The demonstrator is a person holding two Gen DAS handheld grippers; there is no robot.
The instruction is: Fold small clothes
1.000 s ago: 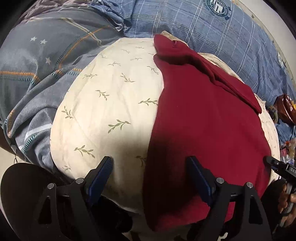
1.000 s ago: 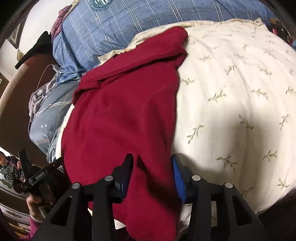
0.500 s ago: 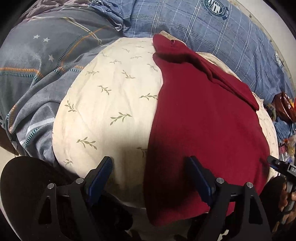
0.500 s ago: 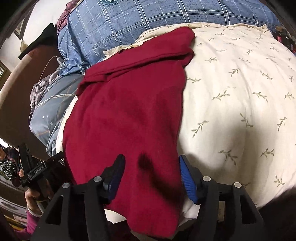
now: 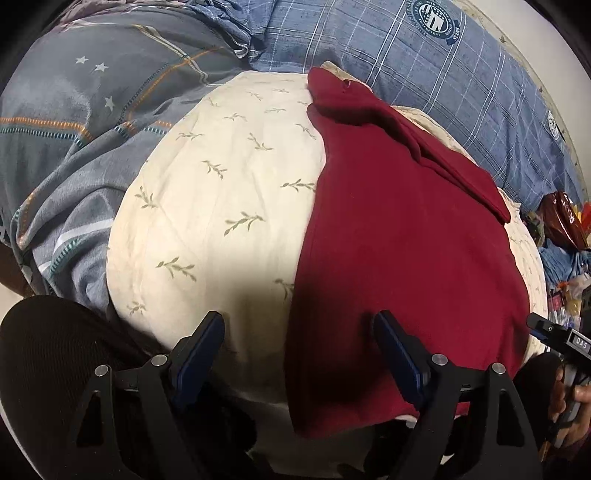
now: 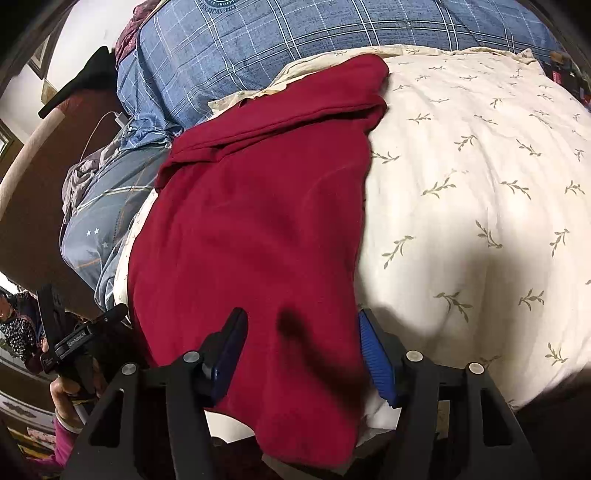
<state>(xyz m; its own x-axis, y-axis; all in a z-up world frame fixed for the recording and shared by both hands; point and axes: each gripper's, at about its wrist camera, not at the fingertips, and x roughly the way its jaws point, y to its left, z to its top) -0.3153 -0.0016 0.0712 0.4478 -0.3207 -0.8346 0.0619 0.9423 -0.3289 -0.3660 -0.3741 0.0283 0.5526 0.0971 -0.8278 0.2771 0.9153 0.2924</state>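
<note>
At the near edge of the cream pillow (image 6: pixel 480 184), the right gripper (image 6: pixel 299 339) has just been opening; its jaws straddle the red garment (image 6: pixel 258 221) unclamped. The left gripper (image 5: pixel 299 343) gapes wide, holding nothing.

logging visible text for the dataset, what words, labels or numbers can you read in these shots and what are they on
"DAS": white label on the other gripper's body, cut off at the frame edge, left wrist view.
"STARS": ribbon under the round emblem on the blue plaid bedding; the ring lettering is too small to read.
Second emblem on the same bedding: unreadable.
Label on the other gripper in the right wrist view: blurred, unreadable.
Red garment: no text.
</note>
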